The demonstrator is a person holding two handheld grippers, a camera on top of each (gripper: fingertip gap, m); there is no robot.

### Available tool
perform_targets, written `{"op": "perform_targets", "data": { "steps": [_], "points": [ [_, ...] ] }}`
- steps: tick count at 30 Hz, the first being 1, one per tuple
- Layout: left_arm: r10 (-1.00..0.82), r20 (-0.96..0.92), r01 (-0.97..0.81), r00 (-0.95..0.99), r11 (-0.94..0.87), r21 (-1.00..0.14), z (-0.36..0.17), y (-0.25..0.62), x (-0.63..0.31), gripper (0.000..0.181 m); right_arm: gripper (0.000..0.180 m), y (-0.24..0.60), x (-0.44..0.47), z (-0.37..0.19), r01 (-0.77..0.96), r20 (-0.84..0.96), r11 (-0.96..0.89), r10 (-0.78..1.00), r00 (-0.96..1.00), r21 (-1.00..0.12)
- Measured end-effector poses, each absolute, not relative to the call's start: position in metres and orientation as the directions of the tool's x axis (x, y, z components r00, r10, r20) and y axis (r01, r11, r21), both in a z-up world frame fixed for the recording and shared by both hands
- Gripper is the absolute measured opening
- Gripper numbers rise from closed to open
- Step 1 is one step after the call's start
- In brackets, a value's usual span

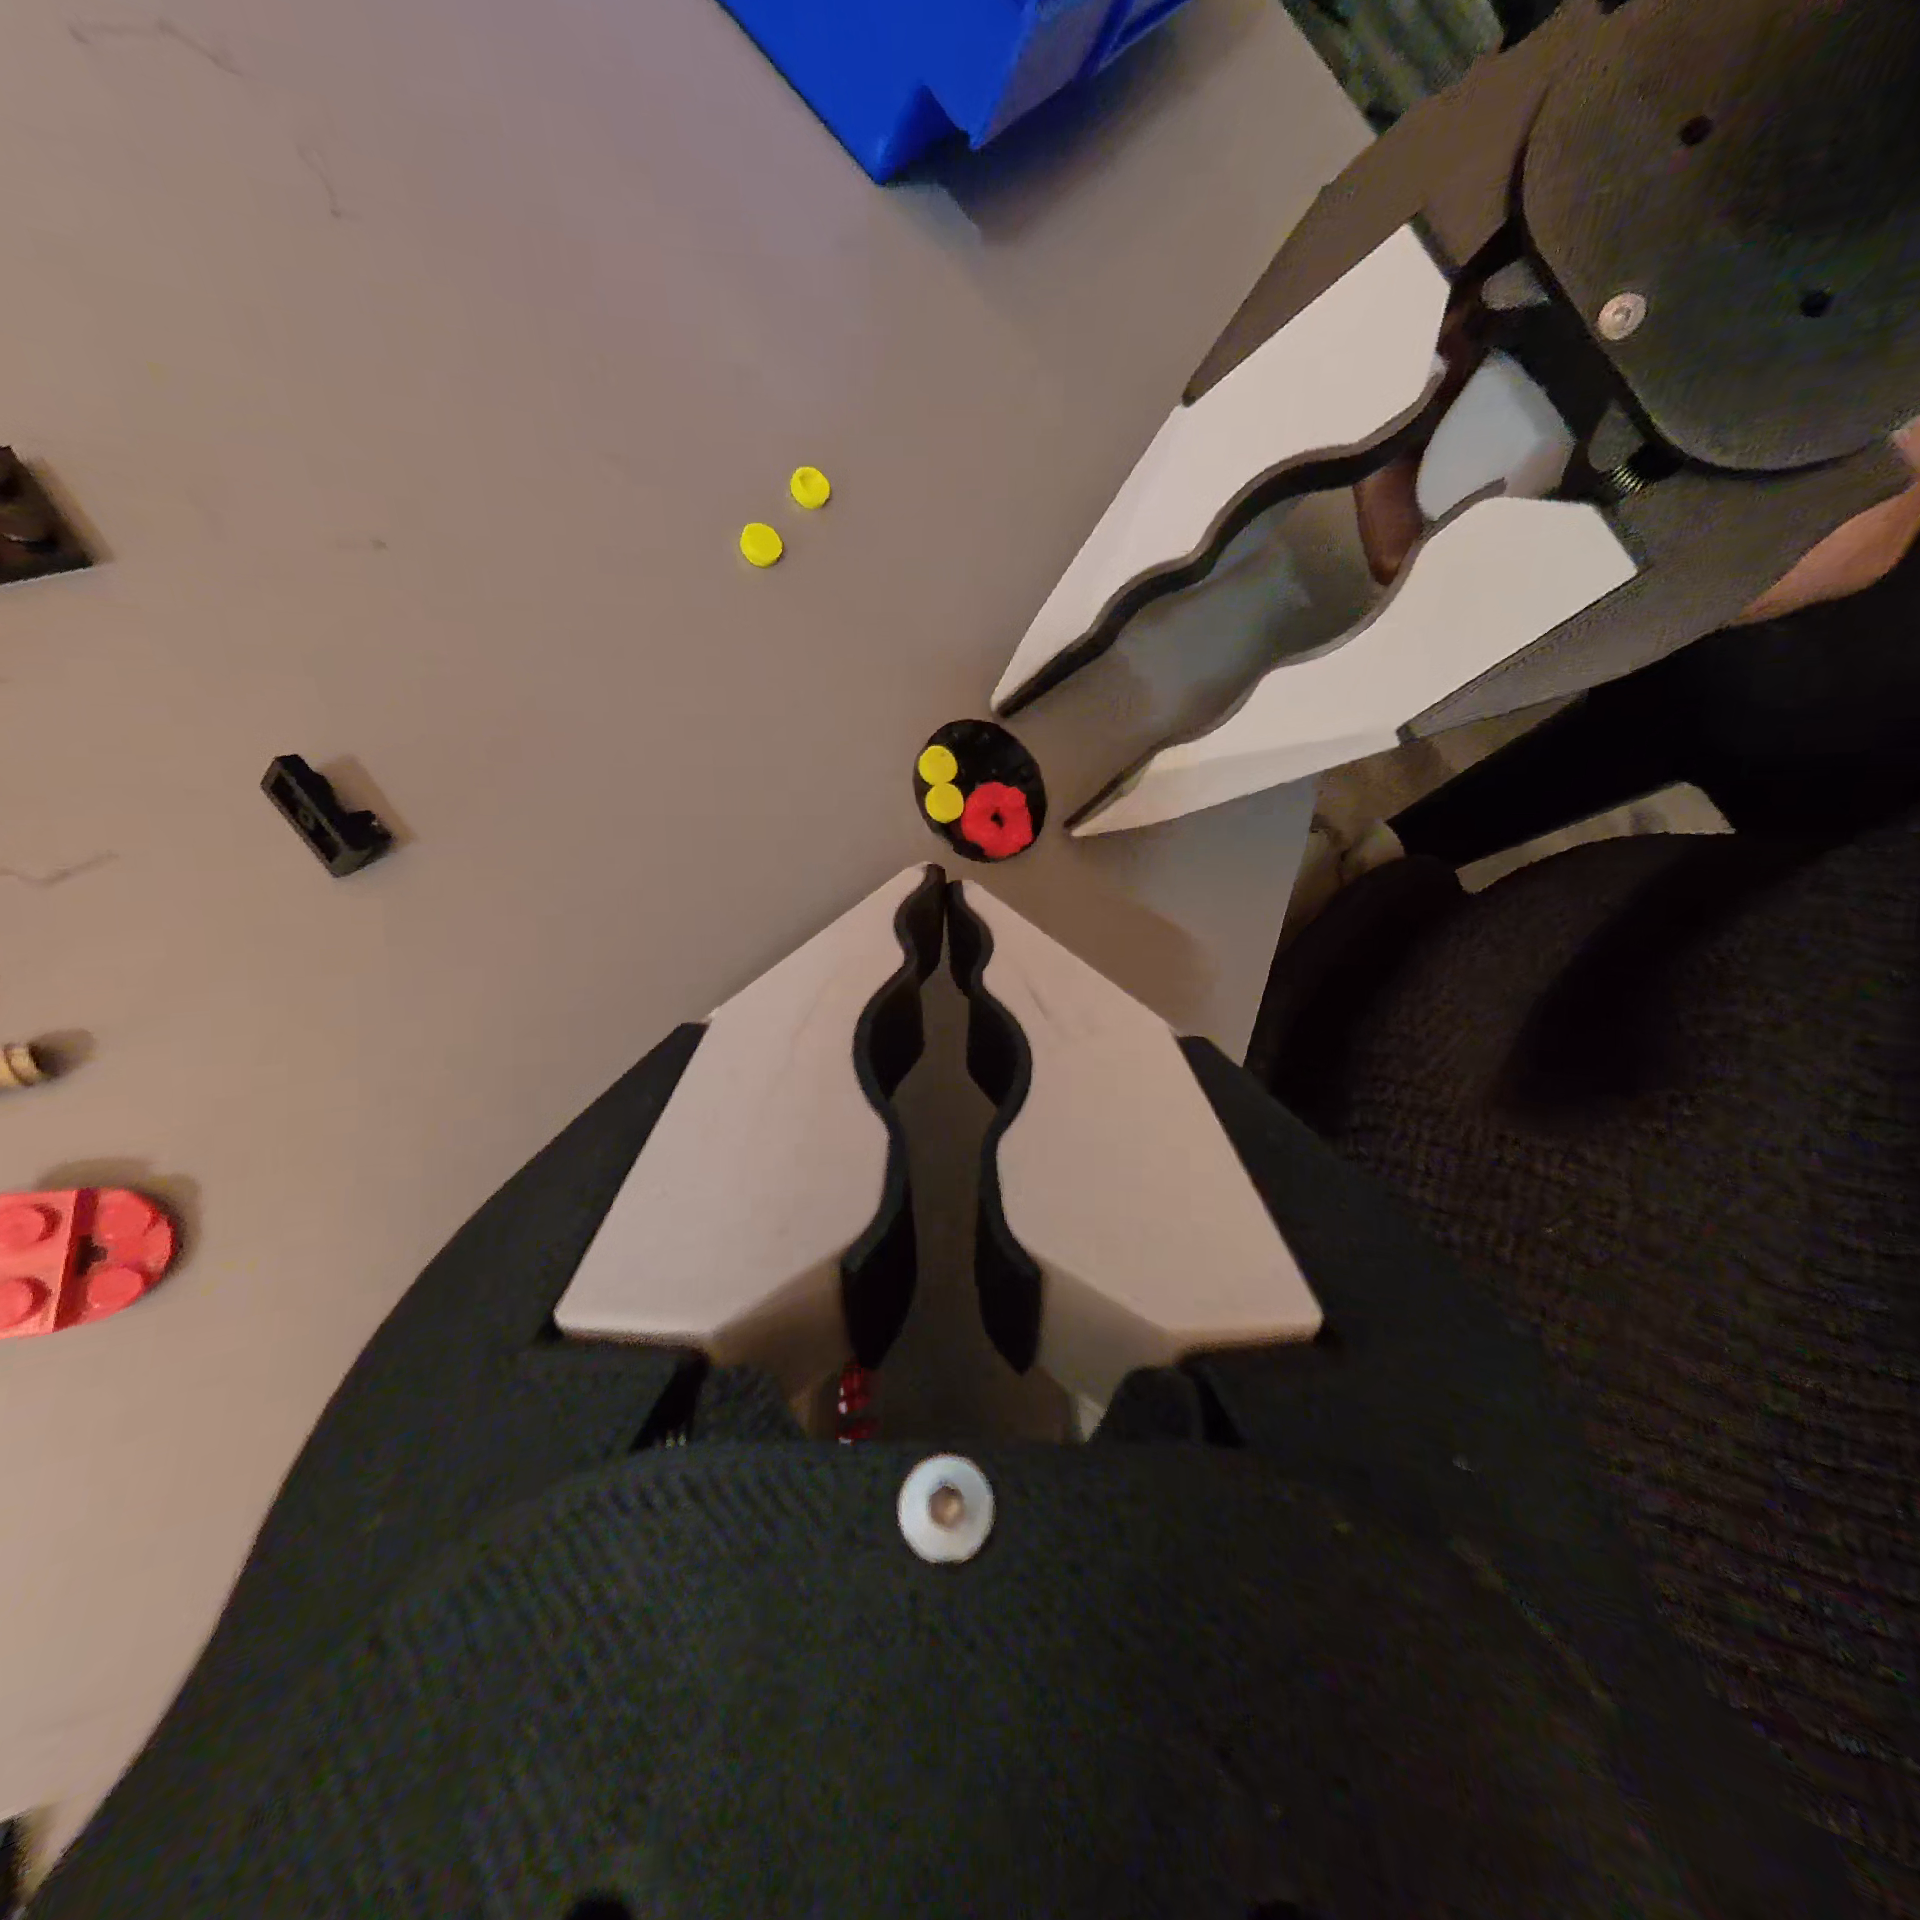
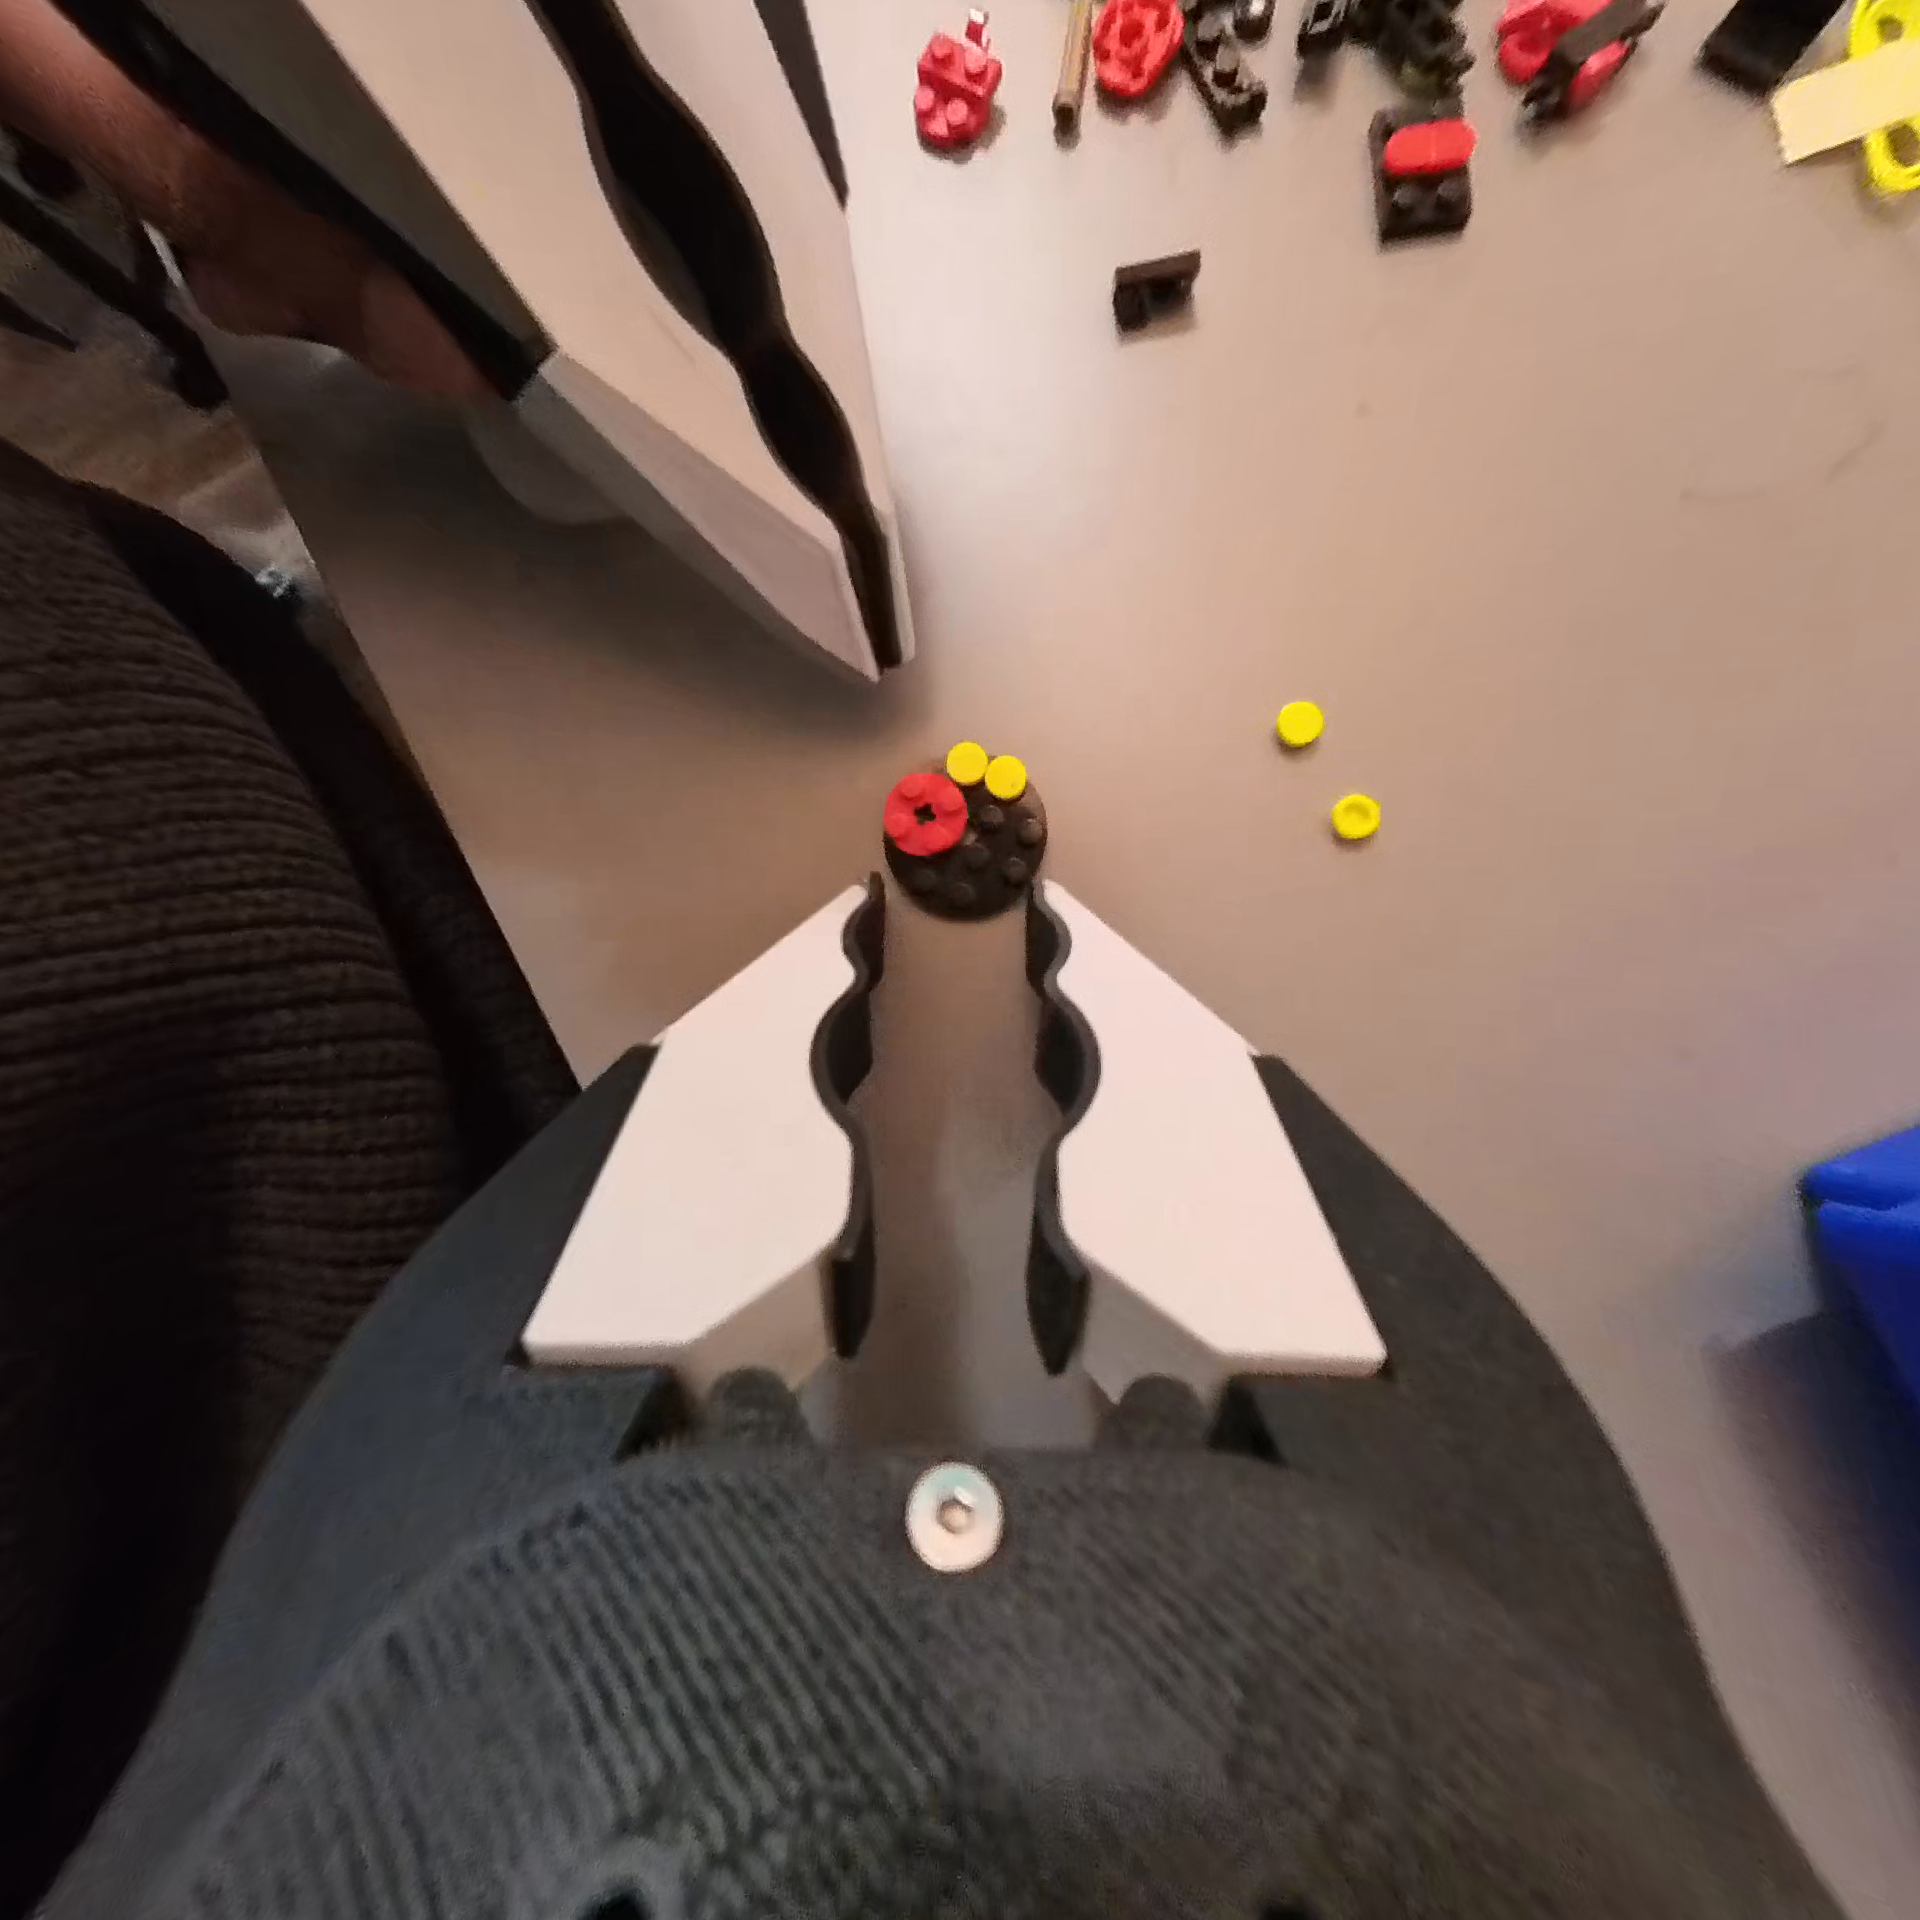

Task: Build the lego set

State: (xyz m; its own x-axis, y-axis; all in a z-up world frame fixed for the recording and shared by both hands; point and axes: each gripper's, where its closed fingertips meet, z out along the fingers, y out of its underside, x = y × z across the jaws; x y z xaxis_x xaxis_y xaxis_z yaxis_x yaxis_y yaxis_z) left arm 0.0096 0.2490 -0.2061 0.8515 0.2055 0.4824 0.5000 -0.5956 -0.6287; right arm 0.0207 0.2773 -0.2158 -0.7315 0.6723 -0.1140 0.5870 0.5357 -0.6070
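A round black plate lies on the grey table near its edge. It carries two yellow round tiles and a red round piece. My left gripper is shut and empty, with its tips just beside the plate. My right gripper is open, its tips on either side of the plate's near edge. In the right wrist view the plate sits just ahead of the right gripper, and the left gripper comes in from the upper left. Two loose yellow tiles lie farther out.
A black brick and a red studded plate lie to the left. A blue bin stands at the back. Several red and black pieces lie across the far table. The table edge borders dark fabric. About 4 centimetres separates my left fingertips from my right. The black brick lies around 9 centimetres away from my left fingertips. My right wrist view looks at it from another angle.
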Motion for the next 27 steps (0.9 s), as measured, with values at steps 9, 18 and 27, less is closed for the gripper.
{"op": "perform_targets", "data": {
  "steps": [9, 18, 27],
  "points": [
    [0.215, 0.478, 0.502, 0.852, -0.596, -0.627, -0.207, 0.248, 0.005, 0.019, 0.023, 0.254, 0.002, -0.216, 0.482, -0.057, 0.588, 0.594, -0.802, -0.650],
    [0.244, 0.385, 0.448, 0.890, -0.623, -0.641, -0.213, 0.244, -0.002, 0.030, 0.023, 0.263, -0.013, -0.204, 0.455, -0.058, 0.559, 0.586, -0.808, -0.693],
    [0.273, 0.413, 0.485, 0.869, -0.635, -0.601, -0.213, 0.239, 0.001, 0.024, 0.016, 0.297, -0.042, -0.211, 0.505, 0.062, 0.571, 0.700, -0.711, -0.648]
  ]
}}
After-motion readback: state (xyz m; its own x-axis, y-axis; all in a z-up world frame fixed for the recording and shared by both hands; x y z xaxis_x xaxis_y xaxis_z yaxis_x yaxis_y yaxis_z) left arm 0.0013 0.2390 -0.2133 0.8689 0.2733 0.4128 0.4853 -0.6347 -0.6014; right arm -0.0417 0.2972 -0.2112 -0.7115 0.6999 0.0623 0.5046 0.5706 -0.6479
